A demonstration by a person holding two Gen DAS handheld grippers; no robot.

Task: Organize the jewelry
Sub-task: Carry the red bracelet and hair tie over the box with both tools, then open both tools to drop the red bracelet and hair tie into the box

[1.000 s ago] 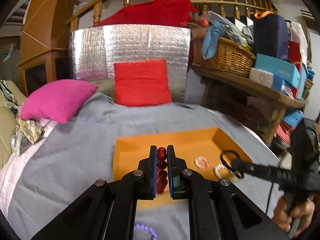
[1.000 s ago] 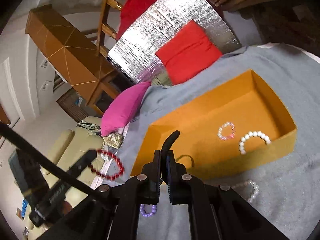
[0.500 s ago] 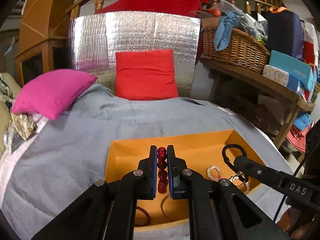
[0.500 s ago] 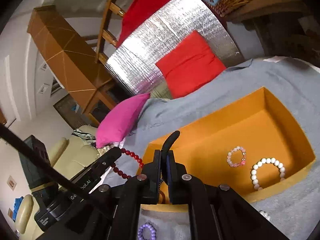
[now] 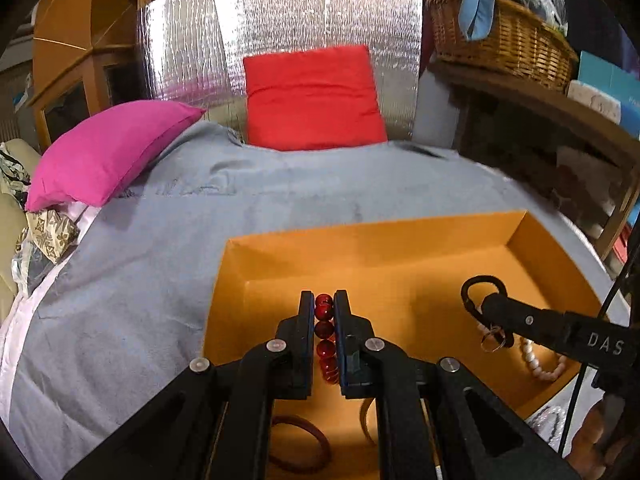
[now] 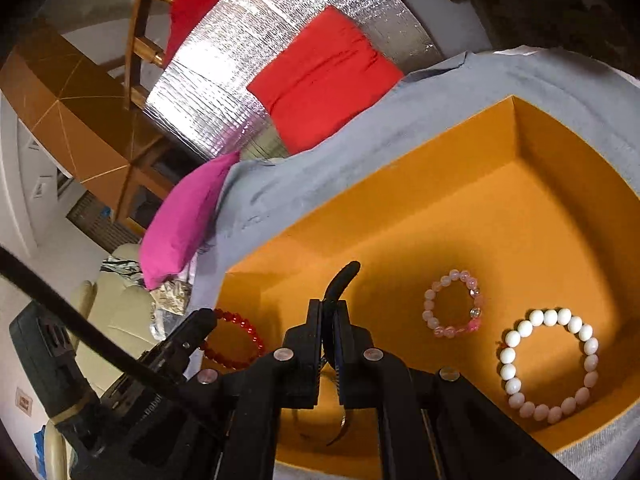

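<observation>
Glossy red bead bracelet (image 5: 324,334) clamped in my left tool (image 5: 324,304) over orange box (image 5: 372,236); right tool (image 6: 329,312) pinches black ring (image 5: 481,295).

The orange box (image 6: 500,208) looks like matt, smooth card, lying on a grey cloth (image 5: 160,280) with a soft, slightly fuzzy nap. The red bead bracelet (image 5: 324,320) is glossy and translucent like glass, the white bead bracelet (image 6: 548,364) smooth with a dull sheen. Both the left tool (image 5: 324,304) and the right tool (image 6: 330,312) are matt black plastic with bright metal pins; behind stand a crinkled silvery foil panel (image 5: 280,32) and a rough wicker basket (image 5: 500,44)
</observation>
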